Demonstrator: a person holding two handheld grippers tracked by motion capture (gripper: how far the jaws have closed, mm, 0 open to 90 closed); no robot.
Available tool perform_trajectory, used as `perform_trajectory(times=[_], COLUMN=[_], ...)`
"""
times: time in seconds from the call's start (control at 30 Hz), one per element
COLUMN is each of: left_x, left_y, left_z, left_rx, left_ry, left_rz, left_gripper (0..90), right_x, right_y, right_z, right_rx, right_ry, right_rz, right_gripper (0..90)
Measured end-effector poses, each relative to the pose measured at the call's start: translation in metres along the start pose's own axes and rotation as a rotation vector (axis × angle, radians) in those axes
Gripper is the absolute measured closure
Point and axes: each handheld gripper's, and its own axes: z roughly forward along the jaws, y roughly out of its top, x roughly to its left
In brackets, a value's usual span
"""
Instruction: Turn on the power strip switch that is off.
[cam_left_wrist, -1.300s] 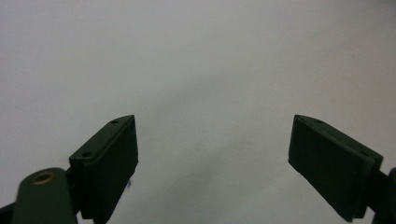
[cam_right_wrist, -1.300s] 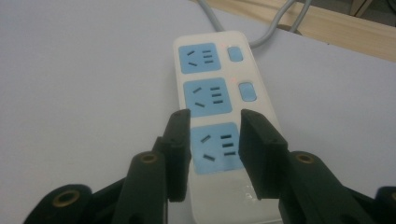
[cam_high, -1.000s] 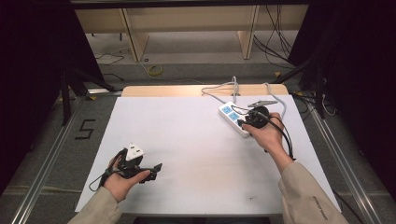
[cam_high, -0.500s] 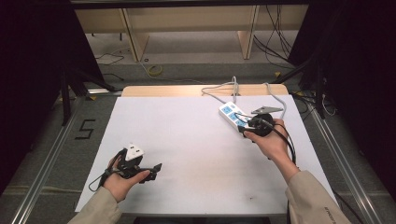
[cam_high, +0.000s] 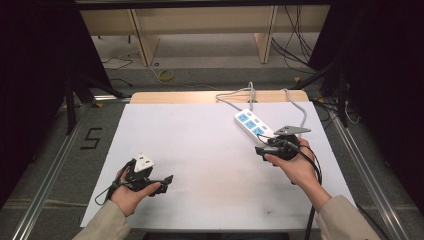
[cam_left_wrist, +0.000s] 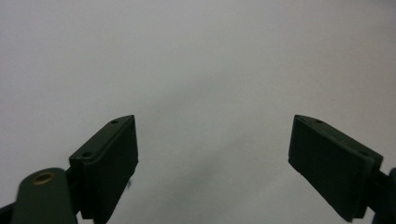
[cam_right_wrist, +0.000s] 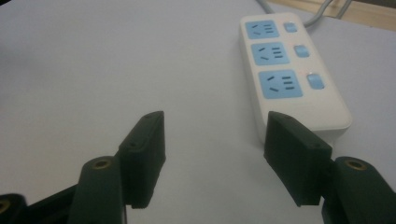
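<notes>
At the tabletop's (cam_high: 200, 150) far right, the right gripper (cam_right_wrist: 215, 140), jaws just spread with nothing between them, sits just beside the white power strip (cam_right_wrist: 289, 74); the left gripper (cam_left_wrist: 212, 144) hovers released near the front left.

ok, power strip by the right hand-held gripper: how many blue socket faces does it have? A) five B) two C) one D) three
D: the right gripper view shows three blue socket faces in a row on the white power strip, each with a small blue switch beside it; the right hand-held gripper stands open just short of the strip's near end.
</notes>
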Motion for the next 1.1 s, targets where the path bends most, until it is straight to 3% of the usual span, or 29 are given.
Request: perform_trajectory(times=[0.47,1.1], left_x=[0.0,0.0], left_y=[0.0,0.001], left_z=[-0.002,-0.002], left_rx=[0.002,-0.003], left_ry=[-0.003,-0.009], left_rz=[-0.003,-0.005], left_gripper=[15.5,15.5], right_x=[0.012,0.012], right_y=[-0.032,-0.046], right_z=[-0.022,-0.035], right_rx=[-0.053,-0.082], right_ry=[0.046,0.048], right_rz=[-0.021,-0.016], right_gripper=[35.2,34.2])
